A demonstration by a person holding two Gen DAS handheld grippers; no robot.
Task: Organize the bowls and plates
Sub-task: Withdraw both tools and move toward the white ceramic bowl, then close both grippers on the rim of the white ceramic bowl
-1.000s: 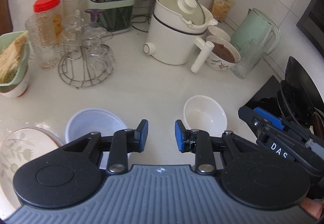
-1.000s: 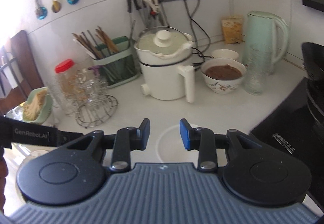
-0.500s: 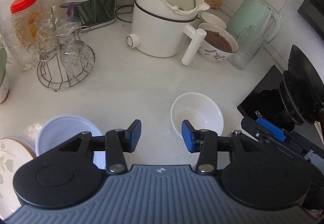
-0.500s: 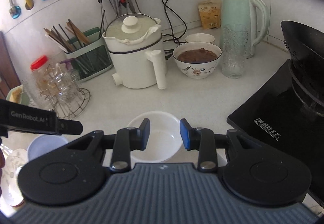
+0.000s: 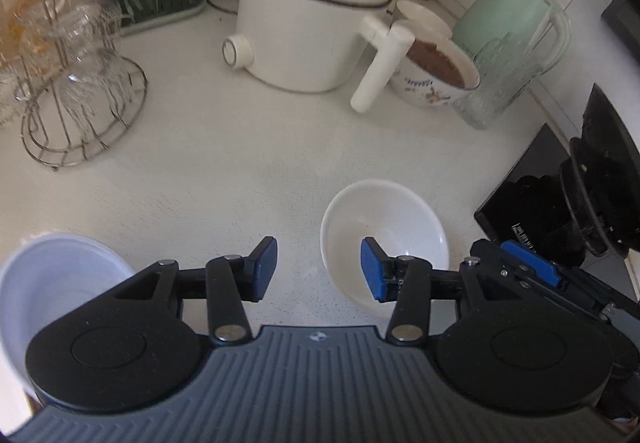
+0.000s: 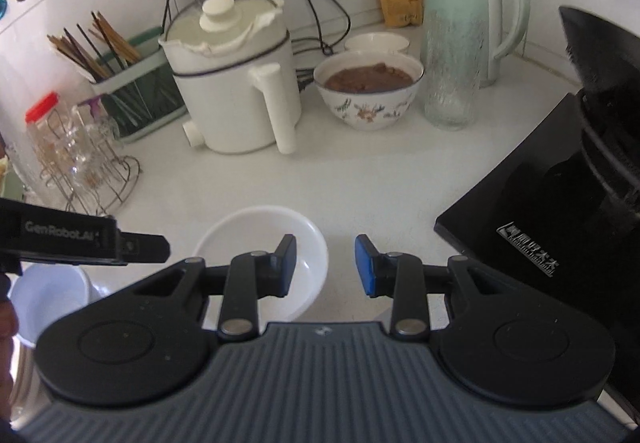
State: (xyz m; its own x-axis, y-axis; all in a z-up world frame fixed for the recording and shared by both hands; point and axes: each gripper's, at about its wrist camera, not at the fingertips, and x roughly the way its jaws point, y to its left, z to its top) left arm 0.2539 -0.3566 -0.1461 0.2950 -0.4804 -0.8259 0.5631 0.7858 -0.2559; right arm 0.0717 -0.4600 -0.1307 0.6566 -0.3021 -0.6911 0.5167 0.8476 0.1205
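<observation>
A small white bowl (image 5: 384, 227) stands empty on the white counter (image 5: 240, 171), and both grippers hang close over it. My left gripper (image 5: 318, 273) is open, with the bowl's left rim between its blue pads; the right pad sits over the bowl's inside. My right gripper (image 6: 325, 266) is open too, straddling the right rim of the white bowl (image 6: 248, 239), left pad over the inside. No pad presses on the bowl. A pale blue bowl (image 5: 52, 283) sits at the near left. The right gripper's finger (image 5: 528, 261) shows at the right edge.
Behind stand a white electric pot (image 5: 312, 27), a flowered bowl of brown food (image 5: 436, 75), a ribbed glass (image 6: 452, 83), a mint kettle (image 6: 472, 3) and a wire rack of glasses (image 5: 80, 91). A black stove (image 6: 532, 227) with dark cookware bounds the right.
Both grippers have sunk and moved forward onto the white bowl. The left jaws have opened wider. The patterned plate at the near left has left the view.
</observation>
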